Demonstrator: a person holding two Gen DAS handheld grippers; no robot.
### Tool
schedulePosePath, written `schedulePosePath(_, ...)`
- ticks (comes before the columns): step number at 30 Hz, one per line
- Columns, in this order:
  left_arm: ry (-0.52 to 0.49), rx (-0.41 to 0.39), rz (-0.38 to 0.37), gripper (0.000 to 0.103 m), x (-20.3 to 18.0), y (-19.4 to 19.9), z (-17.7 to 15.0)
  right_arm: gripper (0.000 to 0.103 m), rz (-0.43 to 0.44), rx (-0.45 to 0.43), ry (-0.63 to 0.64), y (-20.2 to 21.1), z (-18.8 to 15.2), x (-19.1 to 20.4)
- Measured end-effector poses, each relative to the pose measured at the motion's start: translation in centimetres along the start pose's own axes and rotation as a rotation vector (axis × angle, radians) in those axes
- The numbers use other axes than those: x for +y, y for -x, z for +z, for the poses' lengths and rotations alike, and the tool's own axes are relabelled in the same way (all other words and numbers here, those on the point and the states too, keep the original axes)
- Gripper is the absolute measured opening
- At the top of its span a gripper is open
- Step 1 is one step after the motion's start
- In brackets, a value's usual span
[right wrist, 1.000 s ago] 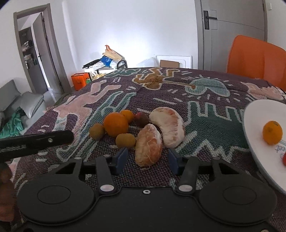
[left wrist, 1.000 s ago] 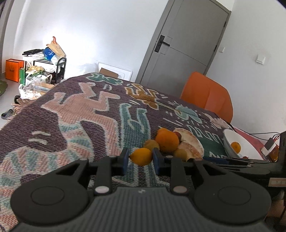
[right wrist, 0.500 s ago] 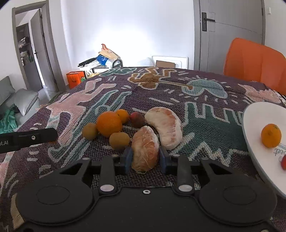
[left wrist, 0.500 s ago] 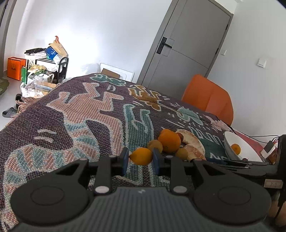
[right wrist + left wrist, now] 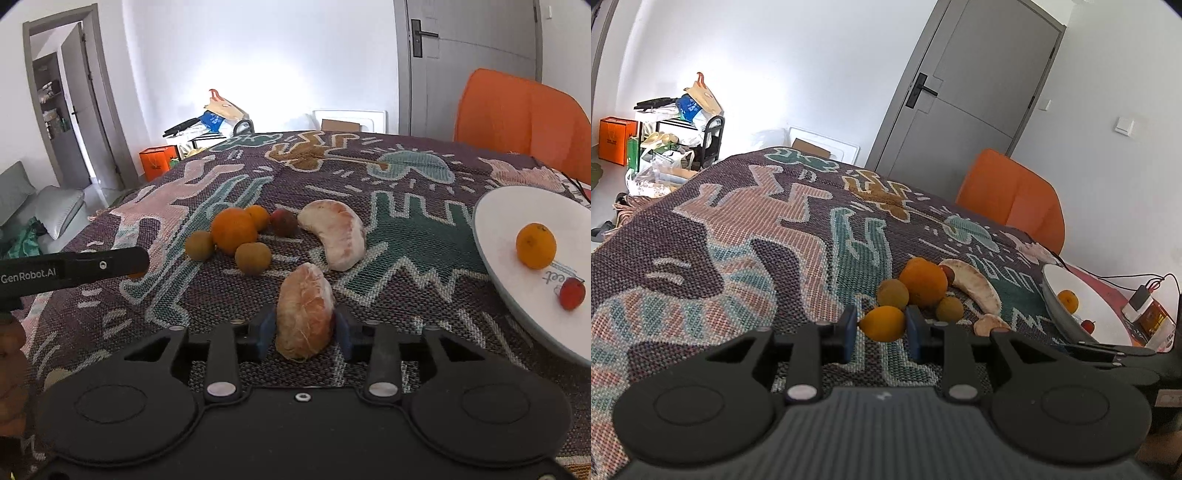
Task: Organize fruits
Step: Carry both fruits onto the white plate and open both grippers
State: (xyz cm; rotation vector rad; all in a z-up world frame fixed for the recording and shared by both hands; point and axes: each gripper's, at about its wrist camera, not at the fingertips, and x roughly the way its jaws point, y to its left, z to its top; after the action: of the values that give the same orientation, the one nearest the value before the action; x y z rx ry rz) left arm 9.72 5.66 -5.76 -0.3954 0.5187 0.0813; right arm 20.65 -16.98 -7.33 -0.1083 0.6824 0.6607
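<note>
A: Holding item one: the left gripper is clamped on a small yellow-orange fruit, both blue pads against its sides, the fruit clear of the patterned cloth.

B: And ahead of that tool?

A: Just past its fingertips: a large orange, flanked by two dull brown-green fruits, one to its left, one to its right. Behind the orange, a dark red fruit, mostly hidden. To the right of the group, a long peeled pomelo segment.

B: Item two?

A: The right gripper has a second pomelo wedge between its fingers. Its jaws have just been opening a little after a squeeze. The left pad sits against the wedge; at the right pad I cannot tell whether it touches.

B: Further from that tool?

A: Straight ahead, the long segment. Ahead and to the left, the large orange with a smaller orange fruit behind it and the dark red fruit beside that.

B: Receiving vessel?

A: A white plate to the right of the right gripper, carrying one small orange and one small red fruit. An orange chair stands beyond it.
</note>
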Motion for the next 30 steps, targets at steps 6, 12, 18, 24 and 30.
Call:
schedulePosePath(6,0.004,-0.006,0.009,0.027,0.4,0.2,0.3,0.042,-0.019,-0.007,0.024,-1.0,0.5,0.2)
schedulePosePath(12,0.008,-0.010,0.015,0.027,0.6,0.4,0.5,0.036,-0.032,-0.014,0.046,-1.5,0.5,0.7)
schedulePosePath(18,-0.012,-0.015,-0.006,0.027,-0.5,0.5,0.7,0.031,-0.018,-0.022,0.021,-0.6,0.5,0.1)
schedulePosePath(24,-0.041,-0.021,-0.038,0.027,-2.4,0.2,1.0,0.031,-0.030,-0.066,-0.004,1.5,0.5,-0.9)
schedulePosePath(30,-0.075,-0.021,-0.076,0.027,-4.7,-0.3,1.2,0.031,-0.057,-0.101,-0.041,3.4,0.3,-2.6)
